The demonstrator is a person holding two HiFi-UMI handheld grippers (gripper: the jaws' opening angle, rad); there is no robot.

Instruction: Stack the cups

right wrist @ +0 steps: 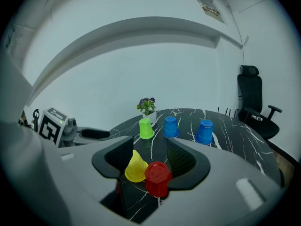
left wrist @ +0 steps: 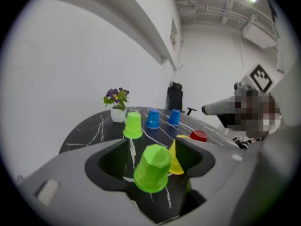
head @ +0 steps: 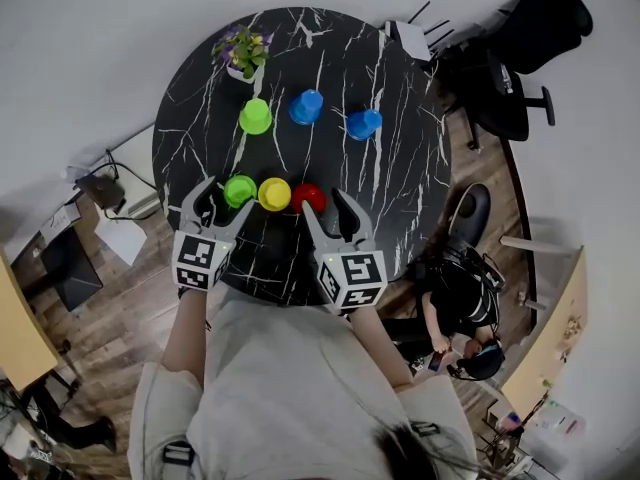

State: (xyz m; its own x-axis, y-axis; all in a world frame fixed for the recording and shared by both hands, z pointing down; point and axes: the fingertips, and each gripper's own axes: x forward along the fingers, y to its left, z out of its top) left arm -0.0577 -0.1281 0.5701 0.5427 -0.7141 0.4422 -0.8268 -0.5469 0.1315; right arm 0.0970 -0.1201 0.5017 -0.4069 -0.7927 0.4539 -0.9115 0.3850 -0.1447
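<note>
Head view is showing a round black marble table (head: 400, 178) carrying six cups in two rows of three, all standing upside down with rims on the top and long axes upright. At the left, the left claw (head: 228, 196) is reaching in from 7 o'clock with its jaws wide apart. The green cup (head: 239, 190) is sitting between them, dead ahead at the claw's 12 o'clock. The left gripper view is showing a gap on each side of that cup, so nothing is being gripped. Just beside it, at its 3 o'clock, the yellow cup (head: 274, 194) is standing. Next comes the red cup (head: 308, 197), lying between the parted jaws of the right claw (head: 320, 201), which is coming in from 5 o'clock. The red cup is sitting close to that claw's right-hand jaw, though contact is unclear. Well apart, toward 12 o'clock, the pale green cup (head: 255, 116), the blue cup (head: 306, 106) and the second blue cup (head: 363, 123) are forming the far row, with a potted plant (head: 243, 50) at 11 o'clock. Judging by this, the left claw is nearer the green cup, needing only to close, with the pale green cup waiting straight beyond. No brand is showing; the only print is the square black-and-white markers (head: 198, 258) on the claws, and a wall notice (right wrist: 209, 7) too small to read.
</note>
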